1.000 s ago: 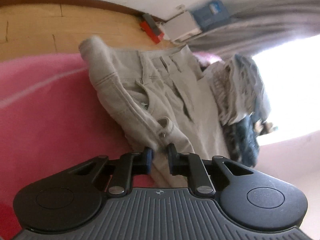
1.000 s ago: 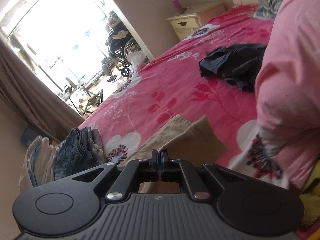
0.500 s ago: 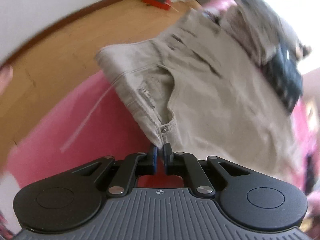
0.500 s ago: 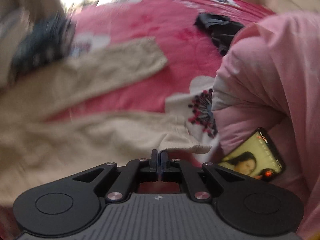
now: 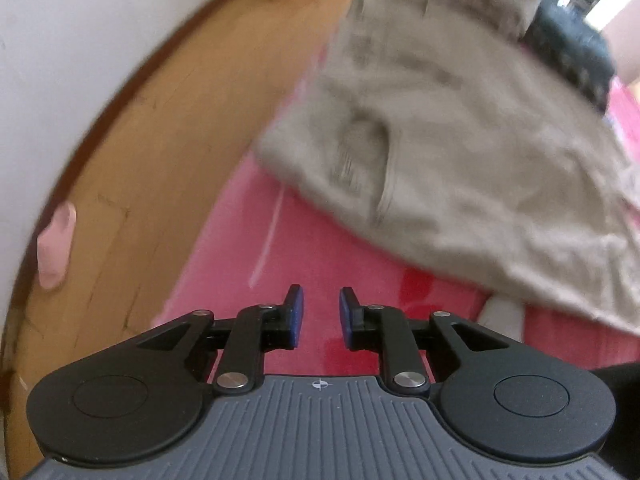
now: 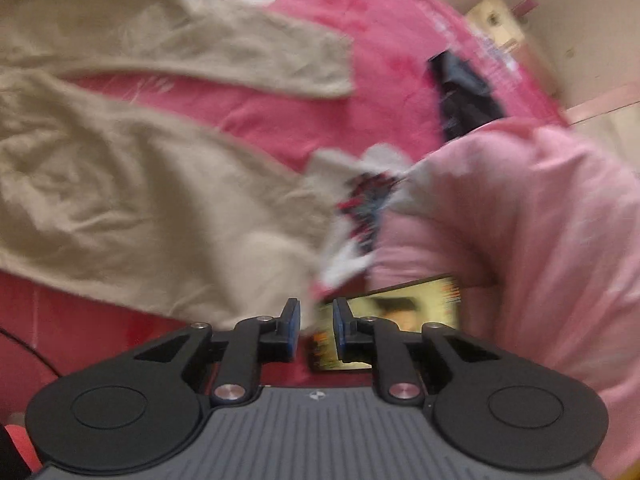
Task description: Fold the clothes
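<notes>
Beige trousers point(image 5: 460, 128) lie spread at the bed's point(image 5: 320, 248) edge. Left gripper point(image 5: 320, 312) and right gripper point(image 6: 316, 322) have just opened narrowly, fingers empty. No writing is legible.

My right hand-held gripper point(image 6: 314, 326) has just been opening, nothing btwn its pads. Beige trousers point(image 6: 120, 184) lie spread on the pink bed cover point(image 6: 304, 120), legs apart. Lit phone point(image 6: 400, 312) just below a pink pillow point(image 6: 520, 232); dark garment point(image 6: 464, 96) further off.
</notes>
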The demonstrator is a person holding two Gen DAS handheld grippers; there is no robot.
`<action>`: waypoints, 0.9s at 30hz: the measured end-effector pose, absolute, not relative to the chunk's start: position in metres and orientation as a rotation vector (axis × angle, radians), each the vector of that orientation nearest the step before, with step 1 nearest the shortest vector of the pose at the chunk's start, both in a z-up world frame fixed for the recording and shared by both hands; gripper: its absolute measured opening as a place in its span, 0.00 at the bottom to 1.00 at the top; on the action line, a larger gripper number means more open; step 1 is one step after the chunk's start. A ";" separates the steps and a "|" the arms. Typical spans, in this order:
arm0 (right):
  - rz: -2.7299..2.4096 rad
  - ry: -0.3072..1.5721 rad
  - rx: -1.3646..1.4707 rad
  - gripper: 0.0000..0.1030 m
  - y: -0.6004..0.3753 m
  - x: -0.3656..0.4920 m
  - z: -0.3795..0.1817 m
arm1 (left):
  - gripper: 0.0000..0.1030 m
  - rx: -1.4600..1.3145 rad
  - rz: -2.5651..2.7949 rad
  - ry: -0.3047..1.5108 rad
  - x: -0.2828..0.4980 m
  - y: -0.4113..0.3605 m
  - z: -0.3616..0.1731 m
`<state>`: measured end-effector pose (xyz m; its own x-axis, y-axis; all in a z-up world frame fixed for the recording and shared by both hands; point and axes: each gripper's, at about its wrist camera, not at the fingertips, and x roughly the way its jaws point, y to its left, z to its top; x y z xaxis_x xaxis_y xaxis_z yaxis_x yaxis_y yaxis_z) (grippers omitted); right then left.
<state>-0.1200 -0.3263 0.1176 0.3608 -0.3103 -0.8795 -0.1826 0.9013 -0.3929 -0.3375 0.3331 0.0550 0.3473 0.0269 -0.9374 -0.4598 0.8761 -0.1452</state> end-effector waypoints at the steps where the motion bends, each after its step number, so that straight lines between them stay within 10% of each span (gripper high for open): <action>1: -0.102 1.174 -0.440 0.18 -0.330 -0.117 0.129 | 0.19 -0.412 0.328 1.146 -0.335 0.334 0.067; 14: -0.139 1.276 0.100 0.34 -0.372 -0.003 0.058 | 0.25 -0.209 -0.192 0.974 -0.127 0.194 0.049; 27: -0.121 1.451 0.361 0.54 -0.424 0.023 -0.017 | 0.25 -0.115 -0.405 1.069 -0.094 0.113 -0.003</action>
<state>0.0227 -0.4243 -0.0170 0.1247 0.1360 -0.9828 0.2966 0.9402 0.1677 -0.0938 0.1130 -0.0025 0.4156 -0.3762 -0.8281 0.2667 0.9208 -0.2845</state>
